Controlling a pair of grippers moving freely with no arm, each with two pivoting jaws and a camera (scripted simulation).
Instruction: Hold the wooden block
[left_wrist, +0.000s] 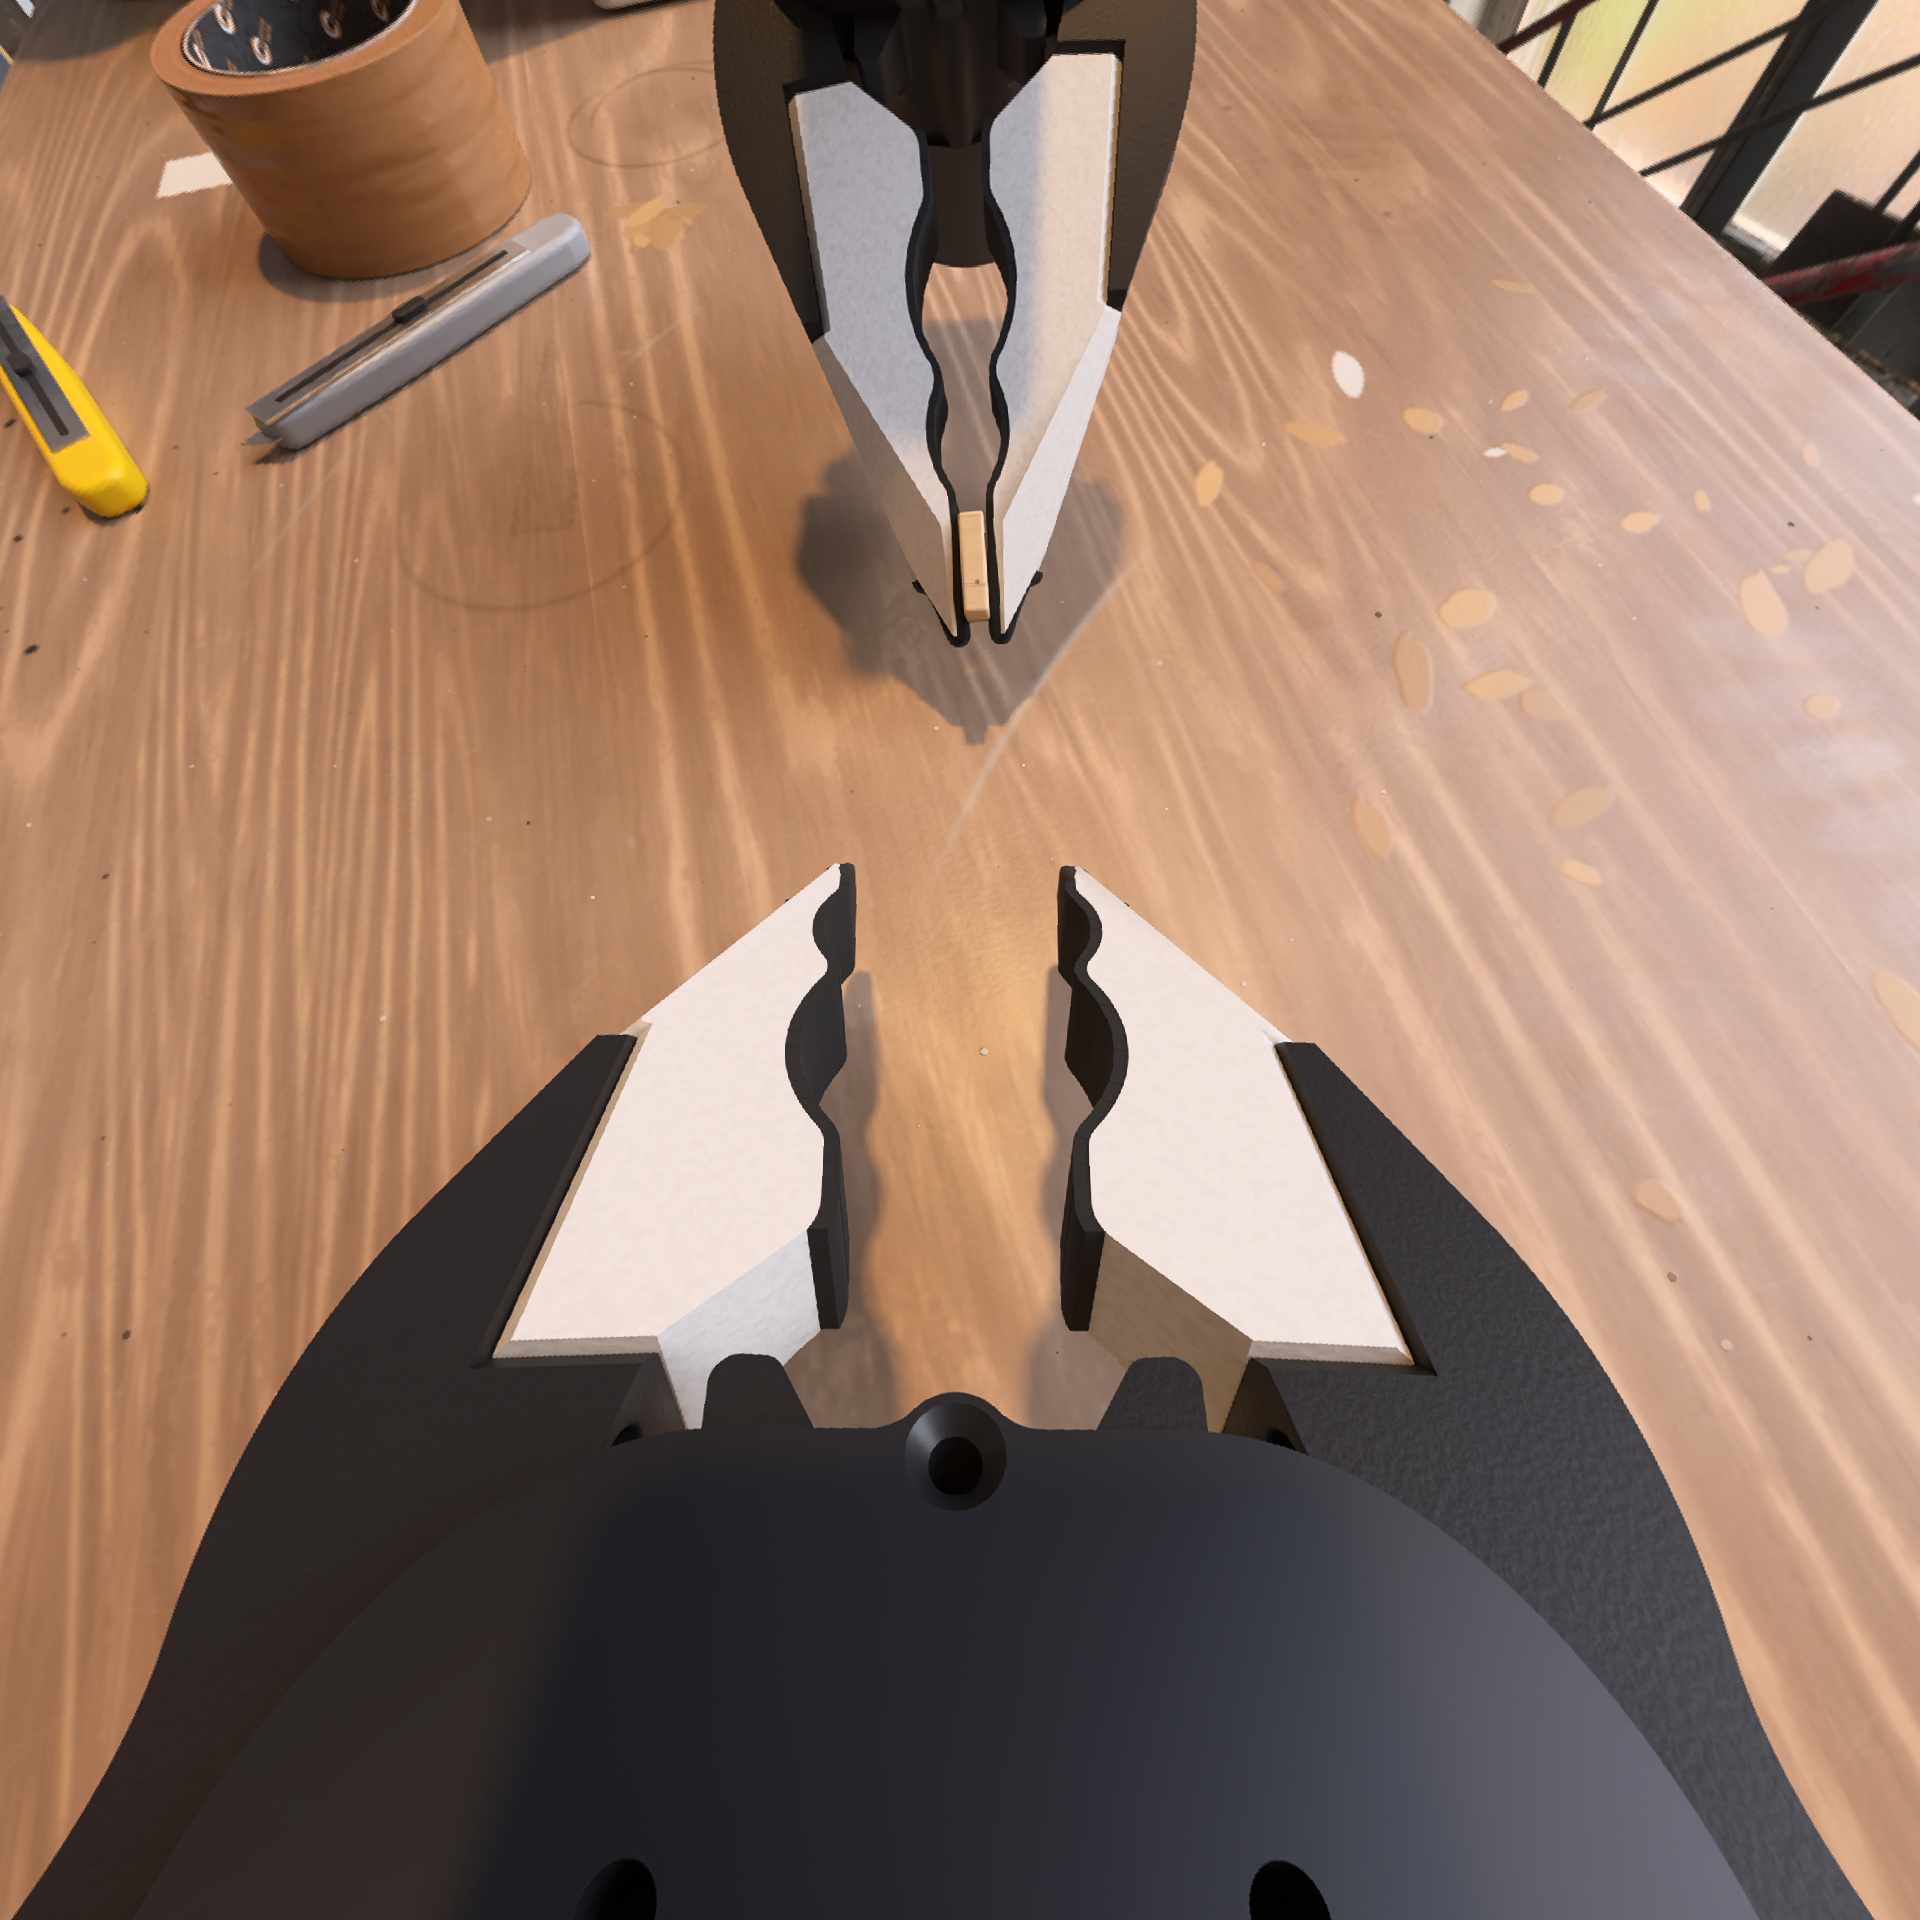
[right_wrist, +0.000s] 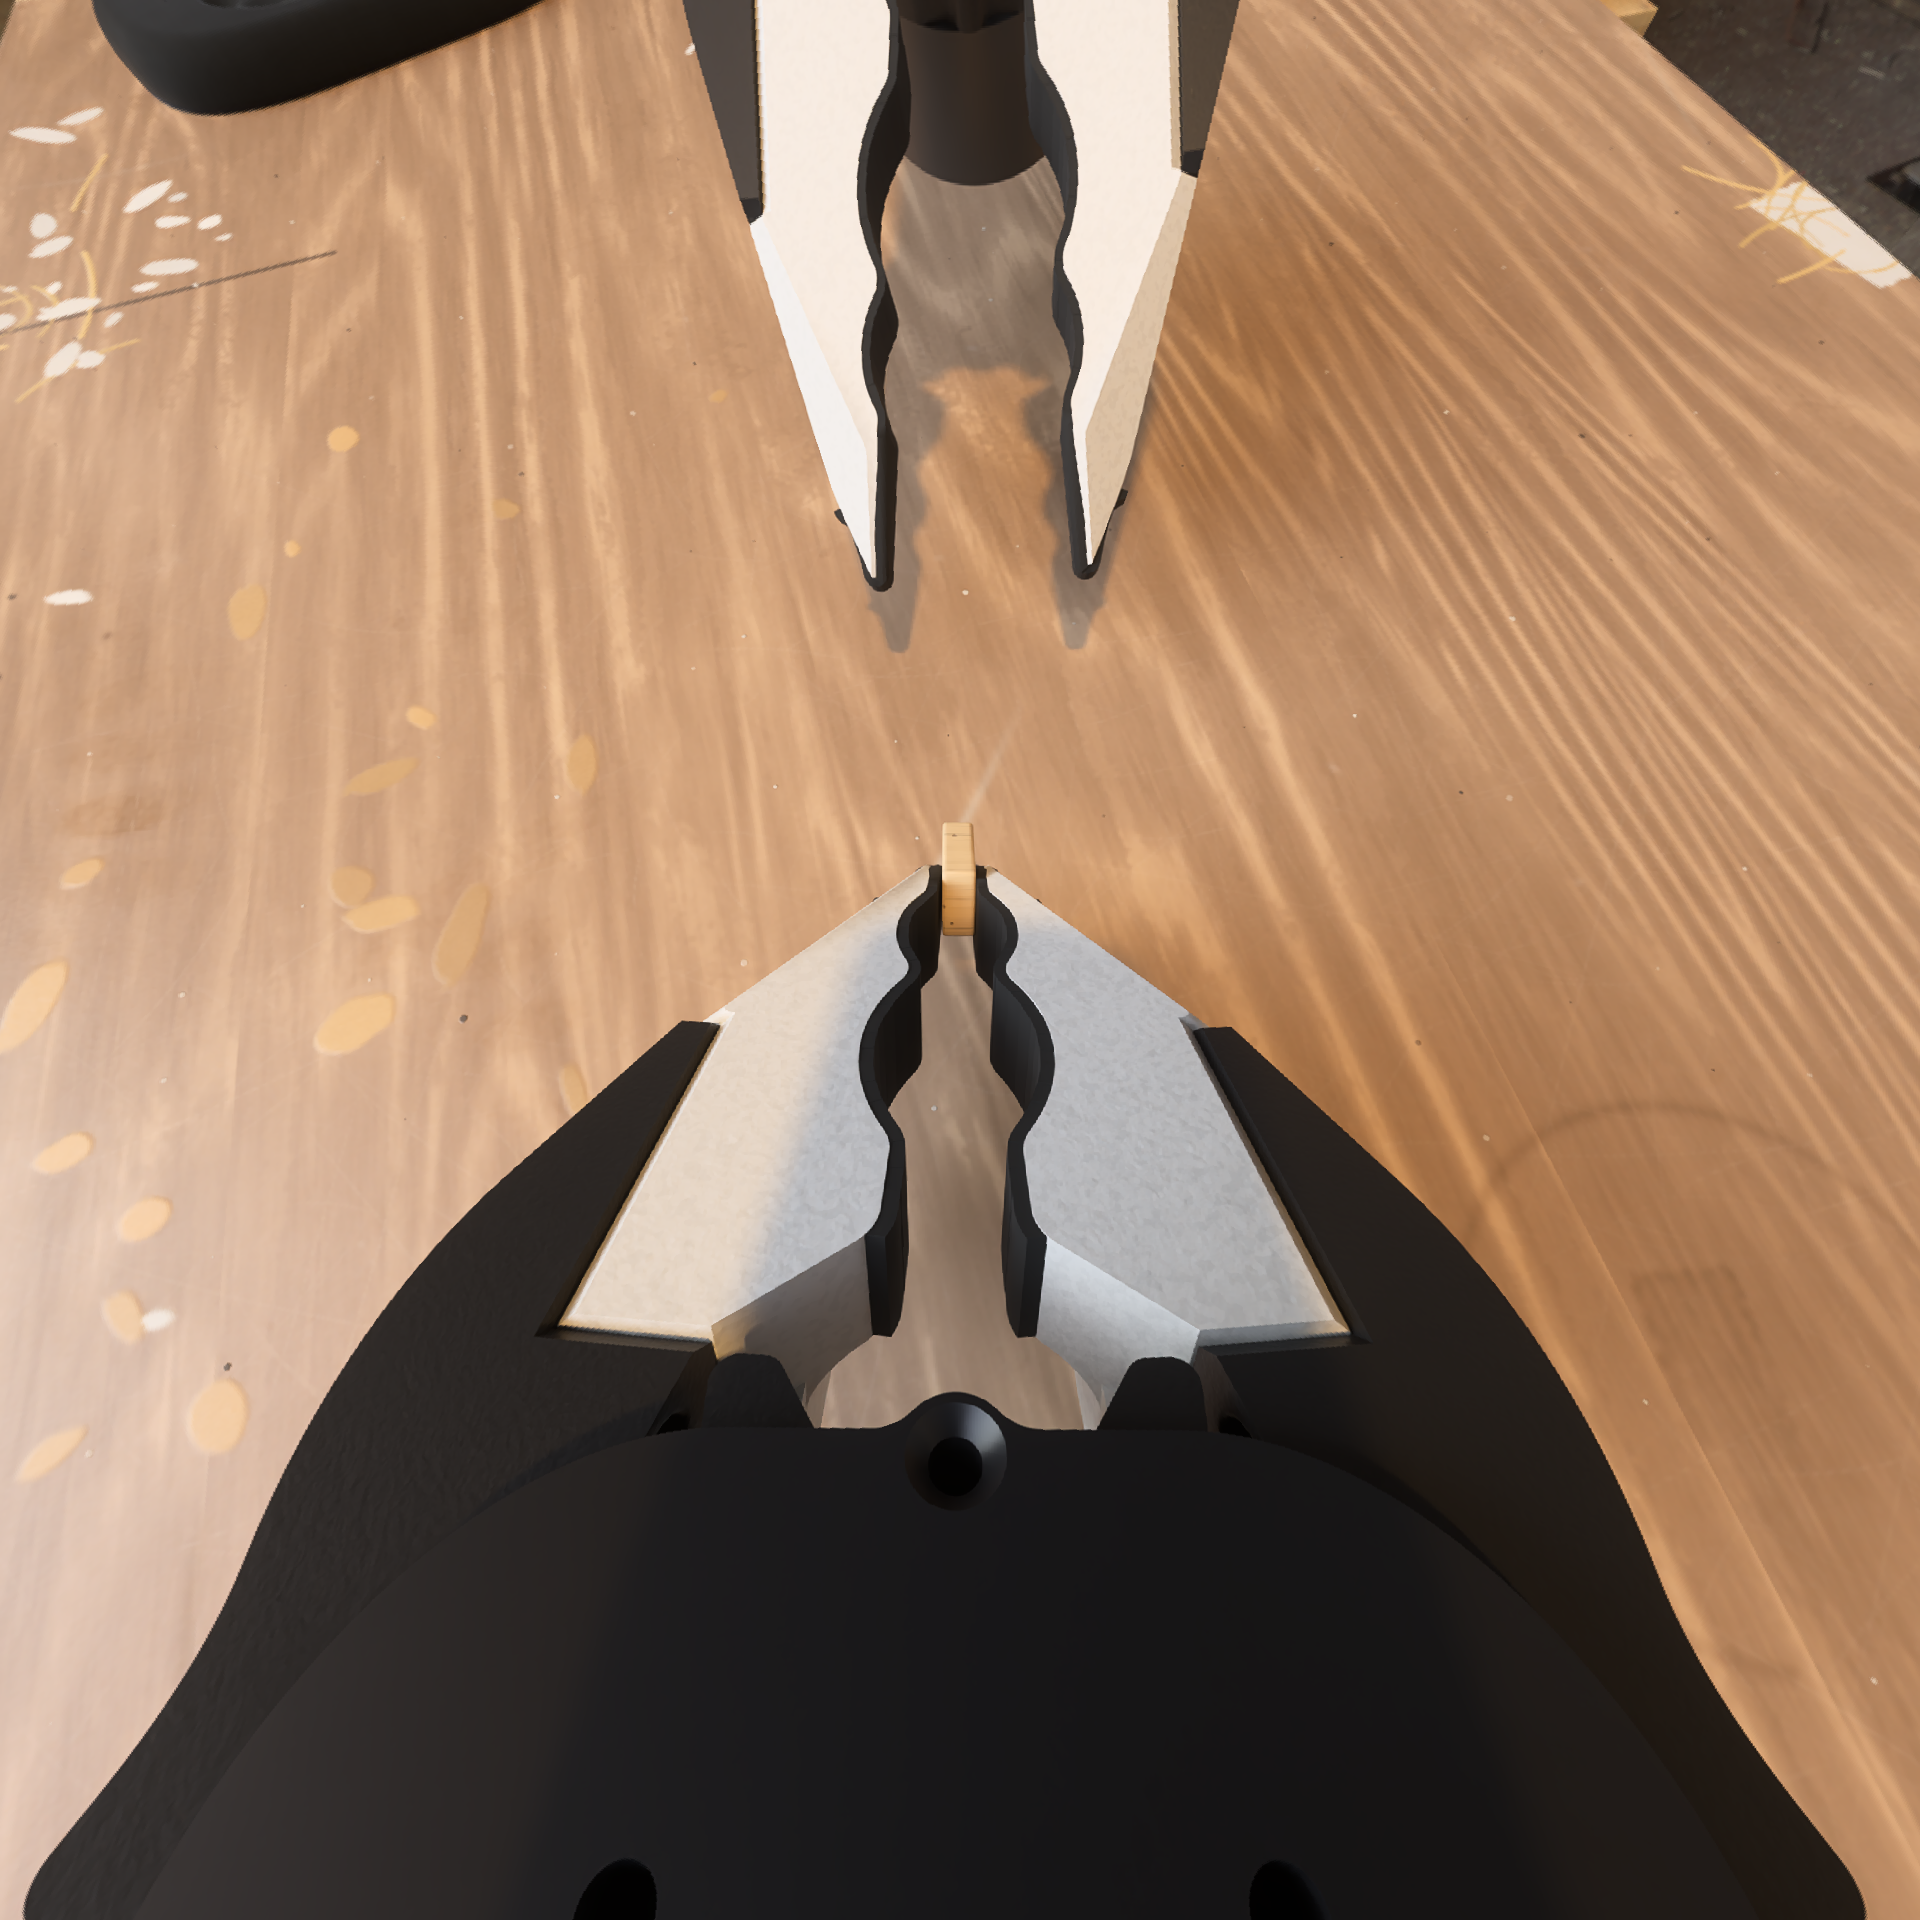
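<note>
The wooden block (right_wrist: 957, 881) is a small, thin, pale piece standing on edge between my right gripper's fingertips. My right gripper (right_wrist: 957, 873) is shut on it, just above the wooden tabletop. In the left wrist view the same block (left_wrist: 972, 566) shows pinched at the tips of the right gripper (left_wrist: 977, 623), which faces me from across the table. My left gripper (left_wrist: 956, 873) is open and empty, some way short of the block. It also shows in the right wrist view (right_wrist: 977, 571), open, opposite the block.
A roll of brown tape (left_wrist: 343, 135), a grey utility knife (left_wrist: 416, 332) and a yellow utility knife (left_wrist: 62, 416) lie at the far left of the wooden table (left_wrist: 1455, 727). A black object (right_wrist: 301, 47) sits at the upper left of the right wrist view. The table edge runs at the right.
</note>
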